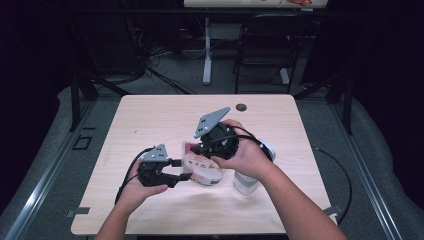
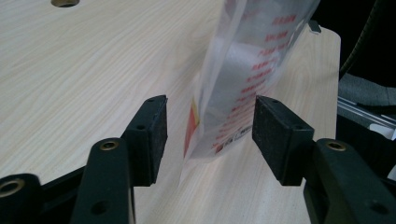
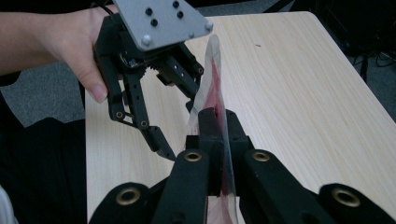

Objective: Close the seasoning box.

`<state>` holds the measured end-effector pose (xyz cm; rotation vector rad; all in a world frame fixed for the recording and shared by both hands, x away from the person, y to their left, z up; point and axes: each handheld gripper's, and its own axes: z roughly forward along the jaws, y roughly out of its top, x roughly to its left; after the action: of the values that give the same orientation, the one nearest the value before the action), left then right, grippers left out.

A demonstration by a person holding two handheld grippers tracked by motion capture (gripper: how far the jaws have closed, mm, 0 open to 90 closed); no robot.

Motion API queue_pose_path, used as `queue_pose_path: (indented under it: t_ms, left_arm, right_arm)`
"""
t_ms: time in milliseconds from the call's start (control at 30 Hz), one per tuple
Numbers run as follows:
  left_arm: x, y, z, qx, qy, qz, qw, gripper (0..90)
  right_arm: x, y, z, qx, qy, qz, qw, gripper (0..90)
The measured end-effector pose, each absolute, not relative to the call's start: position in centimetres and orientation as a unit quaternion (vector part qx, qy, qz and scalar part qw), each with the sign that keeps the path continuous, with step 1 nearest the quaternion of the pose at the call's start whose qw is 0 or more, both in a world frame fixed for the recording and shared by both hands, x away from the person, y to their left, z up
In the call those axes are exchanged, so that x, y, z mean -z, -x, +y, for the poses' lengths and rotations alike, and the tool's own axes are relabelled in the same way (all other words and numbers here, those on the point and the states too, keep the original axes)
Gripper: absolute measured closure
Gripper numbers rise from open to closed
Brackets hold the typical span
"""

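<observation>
A clear plastic bag [image 1: 201,169] with red print and something white inside hangs just above the middle of the wooden table [image 1: 150,115]. My right gripper [image 1: 194,148] is shut on the bag's upper edge; in the right gripper view its jaws [image 3: 215,119] pinch the thin film [image 3: 212,70] edge-on. My left gripper [image 1: 184,171] comes in from the left and is open. In the left gripper view its pads [image 2: 156,126] stand either side of the bag's lower corner [image 2: 247,70] without touching it. The left gripper [image 3: 180,116] also shows in the right gripper view, straddling the bag.
A white cylindrical object [image 1: 247,181] stands on the table under my right forearm. A round cable hole [image 1: 241,107] sits near the far edge. Beyond the table are a black chair [image 1: 265,45] and a desk leg [image 1: 207,50].
</observation>
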<state>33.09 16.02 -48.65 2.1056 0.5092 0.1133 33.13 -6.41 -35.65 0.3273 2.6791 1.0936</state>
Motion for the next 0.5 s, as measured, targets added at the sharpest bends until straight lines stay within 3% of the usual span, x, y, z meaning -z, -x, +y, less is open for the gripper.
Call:
queue_pose_path:
  t_ms: [500]
  left_arm:
    - [49.23,-33.08,15.54,-0.028,-0.856,0.201,0.476,49.3]
  right_arm:
    - [34.98,-32.93,-6.25,-0.376,-0.107,0.913,0.118,90.0]
